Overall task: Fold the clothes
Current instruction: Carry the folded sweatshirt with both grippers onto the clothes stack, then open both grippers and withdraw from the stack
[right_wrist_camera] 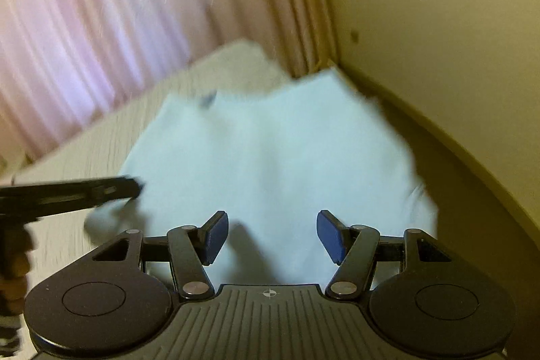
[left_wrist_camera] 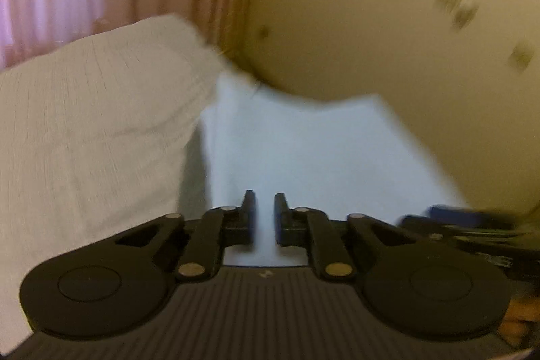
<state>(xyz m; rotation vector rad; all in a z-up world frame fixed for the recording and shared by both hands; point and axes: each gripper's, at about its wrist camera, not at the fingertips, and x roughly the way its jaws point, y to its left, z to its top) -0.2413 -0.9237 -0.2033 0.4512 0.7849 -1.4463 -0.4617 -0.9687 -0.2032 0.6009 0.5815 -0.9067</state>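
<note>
A pale blue garment [right_wrist_camera: 270,164] is shown spread on a whitish, wood-grained table [right_wrist_camera: 84,150], set against a pink curtain [right_wrist_camera: 101,22] and a yellowish wall [right_wrist_camera: 438,39]; both views are blurred by motion. In the right wrist view, the right gripper [right_wrist_camera: 272,237] is seen above the near edge of the garment with its blue-padded fingers [right_wrist_camera: 214,238] set wide apart and nothing between them. The left gripper [right_wrist_camera: 131,186] is seen entering from the left of that view, its tip at the garment's left edge, where the cloth appears bunched. In the left wrist view, the left gripper [left_wrist_camera: 265,216] is shown with its fingers drawn close, a narrow gap remaining; pale blue cloth [left_wrist_camera: 303,157] lies in that gap, but whether it is pinched cannot be told. Part of the right gripper [left_wrist_camera: 455,218] is visible at the right edge.
</note>
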